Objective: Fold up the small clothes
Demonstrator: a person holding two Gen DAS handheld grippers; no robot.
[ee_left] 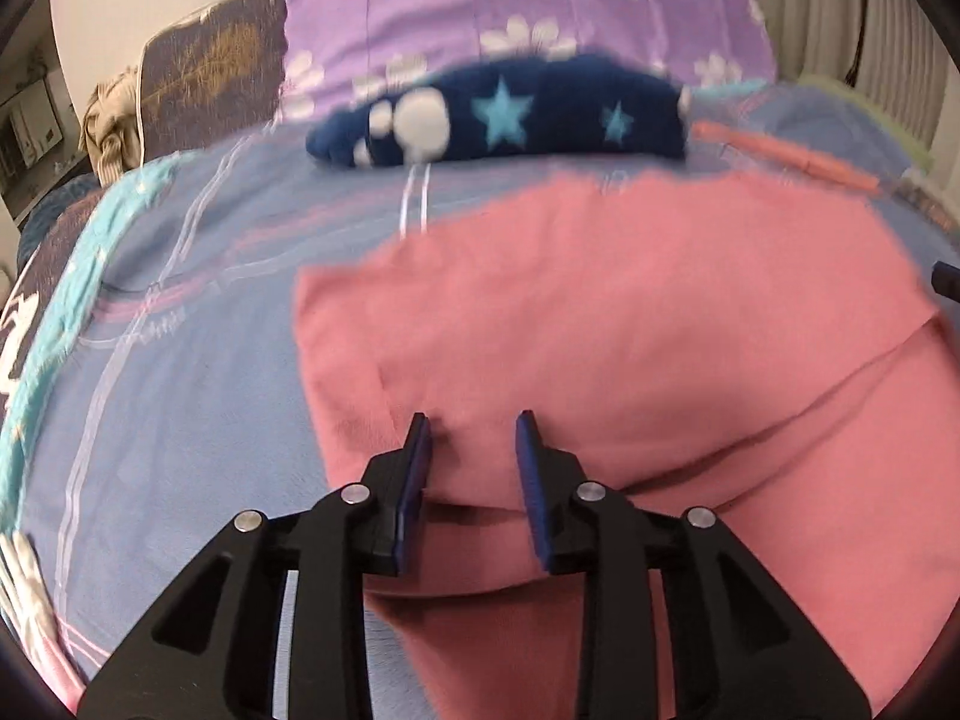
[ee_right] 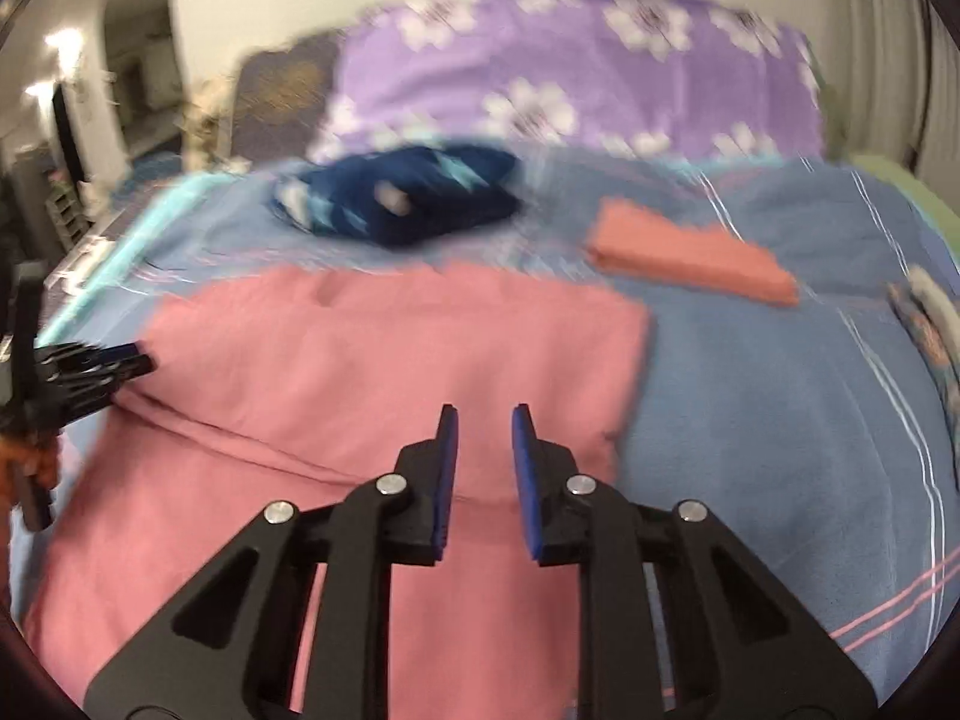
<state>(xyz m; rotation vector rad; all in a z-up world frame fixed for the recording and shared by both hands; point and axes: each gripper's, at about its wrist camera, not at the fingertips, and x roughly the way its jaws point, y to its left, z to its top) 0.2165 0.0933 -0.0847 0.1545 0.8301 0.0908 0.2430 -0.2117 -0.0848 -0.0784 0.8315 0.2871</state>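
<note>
Left wrist view shows the pink garment (ee_left: 600, 330) spread on the blue bedsheet (ee_left: 198, 324), a fold crossing its near half, directly under the left gripper (ee_left: 474, 426), whose jaws stand partly apart with nothing between them. Right gripper (ee_right: 485, 417) hovers over the garment's right near part, jaws narrowly apart, empty. Farther off lie a navy star-print bundle (ee_right: 408, 198) and a folded pink piece (ee_right: 690, 258).

A bedroom in a home, going by the bed under a blue striped sheet (ee_right: 780, 420) and the purple flowered pillow (ee_left: 528, 6) at its head. Small clothes laid out on the sheet: a pink garment (ee_right: 390, 348), a folded navy star-print piece (ee_left: 540, 114). Beyond, a lit doorway (ee_right: 138, 66) leading to other rooms.
</note>
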